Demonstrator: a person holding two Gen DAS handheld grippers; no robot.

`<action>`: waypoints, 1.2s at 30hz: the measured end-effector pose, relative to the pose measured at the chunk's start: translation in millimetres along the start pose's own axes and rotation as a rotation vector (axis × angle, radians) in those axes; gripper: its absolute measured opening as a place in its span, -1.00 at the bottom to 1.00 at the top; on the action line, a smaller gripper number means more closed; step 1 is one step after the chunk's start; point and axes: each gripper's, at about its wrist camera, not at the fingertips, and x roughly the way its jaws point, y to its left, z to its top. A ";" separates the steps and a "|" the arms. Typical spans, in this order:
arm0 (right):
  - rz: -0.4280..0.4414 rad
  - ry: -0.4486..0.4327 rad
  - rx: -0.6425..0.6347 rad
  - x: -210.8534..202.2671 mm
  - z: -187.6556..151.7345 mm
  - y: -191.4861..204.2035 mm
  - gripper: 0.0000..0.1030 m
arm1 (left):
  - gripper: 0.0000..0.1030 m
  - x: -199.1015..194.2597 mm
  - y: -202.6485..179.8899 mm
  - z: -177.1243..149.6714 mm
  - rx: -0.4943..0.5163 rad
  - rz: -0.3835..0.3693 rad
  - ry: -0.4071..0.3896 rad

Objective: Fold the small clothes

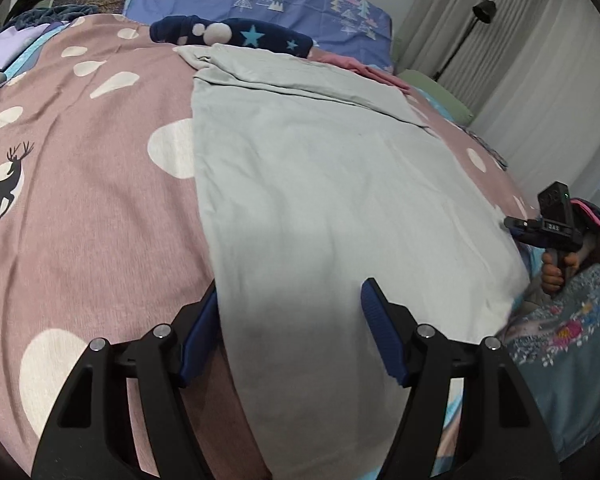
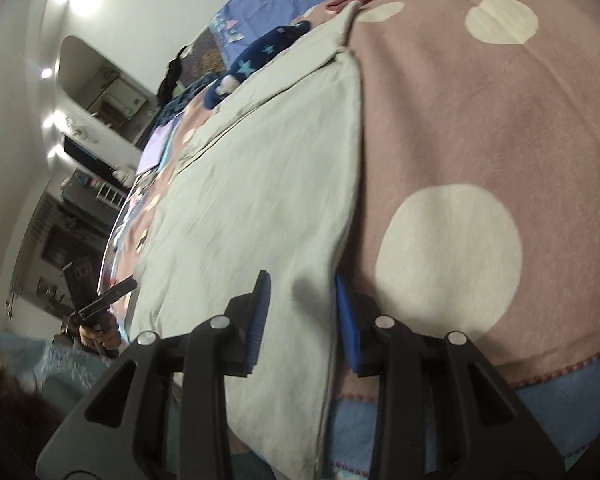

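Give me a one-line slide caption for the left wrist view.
Left tool open over the near edge of a pale grey garment spread on a pink dotted bedcover.

Grey garment [image 1: 340,184] flat (top folded).

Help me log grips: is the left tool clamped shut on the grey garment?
No: the left tool stands open, its blue pads apart over the edge of the grey garment.

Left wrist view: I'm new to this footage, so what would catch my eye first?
A pale grey garment lies spread flat down the middle of a pink spotted blanket. The left gripper stands open over its near edge, and the right gripper reaches its right edge. A deer print marks the blanket's left.
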 end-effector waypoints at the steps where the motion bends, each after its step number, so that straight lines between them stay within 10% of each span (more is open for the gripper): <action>1: 0.009 -0.004 -0.001 3.1 3.5 0.1 -0.25 | 0.33 1.7 0.1 1.2 0.002 -0.001 0.001; 6: 0.019 0.006 -0.006 17.2 15.1 7.8 -0.27 | 0.31 14.7 1.0 18.1 0.004 -0.007 0.002; 12: 0.090 0.066 -0.048 -5.2 -24.5 13.4 -0.28 | -0.28 -11.1 6.9 -8.8 -0.034 -0.029 0.016; 14: 0.078 0.073 -0.067 -7.1 -30.1 18.6 -0.58 | -0.50 -15.7 8.7 -14.8 -0.068 -0.028 0.006; 15: 0.067 0.060 -0.056 -7.8 -27.3 19.7 -0.95 | -0.92 -16.0 7.0 -13.9 -0.071 -0.014 -0.001; 26: 0.250 -0.387 -0.231 -113.6 78.8 96.2 -0.96 | -0.98 -120.8 -56.8 96.0 0.077 -0.078 -0.540; 36: 0.148 -0.487 -0.306 -169.0 33.9 103.6 -0.96 | -0.97 -159.8 -76.2 47.6 0.022 -0.074 -0.610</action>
